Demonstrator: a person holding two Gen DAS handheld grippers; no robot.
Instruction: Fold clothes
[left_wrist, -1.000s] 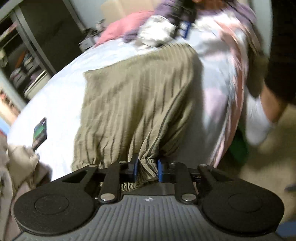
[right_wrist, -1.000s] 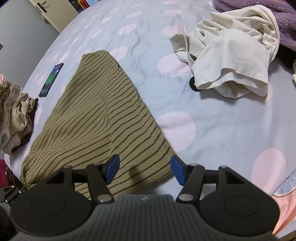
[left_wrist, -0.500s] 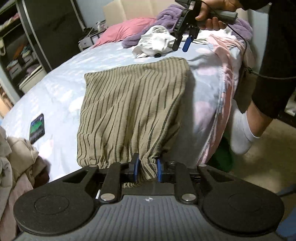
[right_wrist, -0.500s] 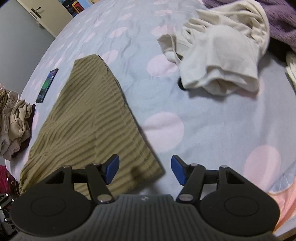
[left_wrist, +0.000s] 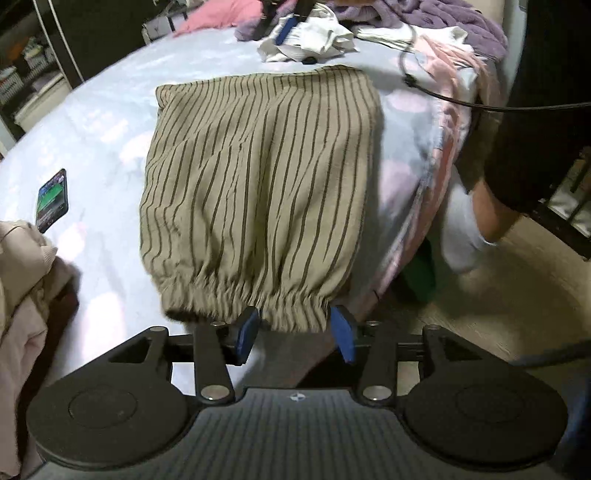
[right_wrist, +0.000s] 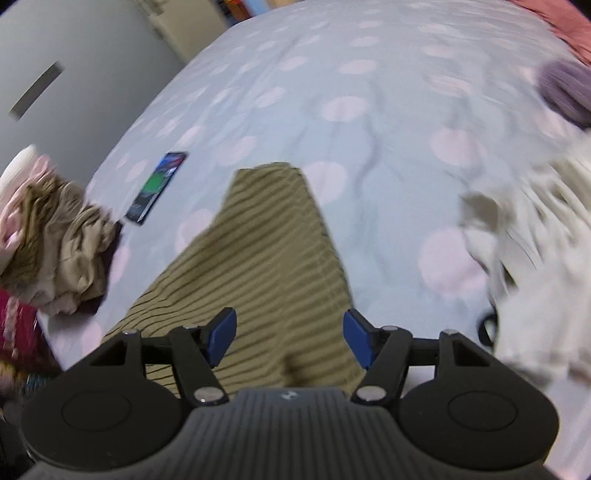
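Observation:
A tan striped garment (left_wrist: 258, 177) lies flat on the blue spotted bed (left_wrist: 92, 129), its gathered elastic waistband at the bed's near edge. My left gripper (left_wrist: 294, 325) is at that waistband and its jaws are opening. The cloth sits loosely between the blue pads (left_wrist: 247, 328), which no longer pinch it. In the blurred right wrist view, my right gripper (right_wrist: 291, 332) hovers over the other end of the striped garment (right_wrist: 258, 258). It is open and still widening, with nothing between its fingers. Its blue finger (left_wrist: 284, 26) shows at the top of the left wrist view.
A crumpled white garment (right_wrist: 546, 258) lies to the right, by a purple blanket (right_wrist: 565, 92). A phone (left_wrist: 51, 201) and a heap of clothes (left_wrist: 22, 277) lie on the bed's left side. A person's leg (left_wrist: 491, 206) and a black cable (left_wrist: 480, 105) are beside the bed.
My left jaws have parted and let the waistband go; it now spreads flat on the bed edge. My right gripper has swung away from the white garment to above the striped one.

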